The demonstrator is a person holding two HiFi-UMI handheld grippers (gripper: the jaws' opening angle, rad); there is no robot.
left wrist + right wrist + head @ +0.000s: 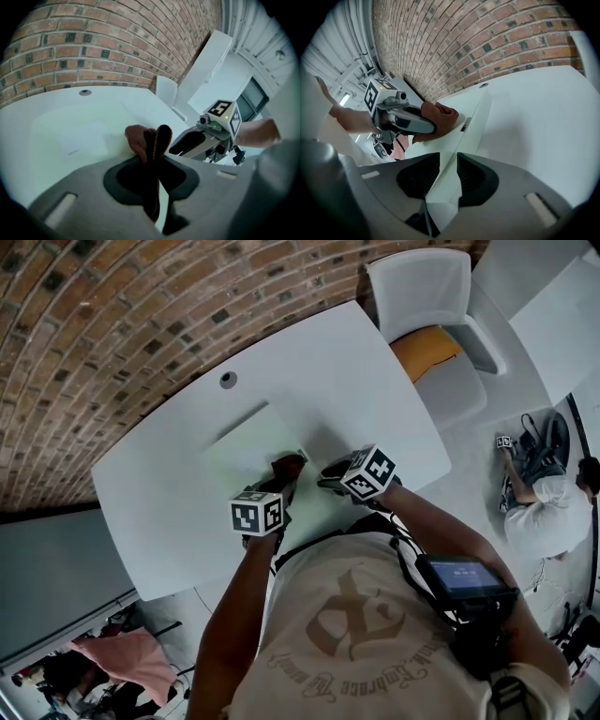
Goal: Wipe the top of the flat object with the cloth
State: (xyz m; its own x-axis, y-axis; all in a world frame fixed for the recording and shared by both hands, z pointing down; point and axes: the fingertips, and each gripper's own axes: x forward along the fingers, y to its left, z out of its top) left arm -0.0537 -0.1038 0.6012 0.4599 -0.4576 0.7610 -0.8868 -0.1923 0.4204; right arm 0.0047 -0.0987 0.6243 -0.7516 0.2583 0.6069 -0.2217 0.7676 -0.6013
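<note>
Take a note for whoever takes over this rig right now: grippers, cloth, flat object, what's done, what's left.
Left gripper: shut on the reddish-brown cloth.
Right gripper: jaws on the near corner of the flat object, apparently steadying it.
Flat object lies on the white table; cloth rests on its top by that corner.
Done: cloth in hand and on the surface.
Left: wipe the top; how much is already wiped can't be told.
</note>
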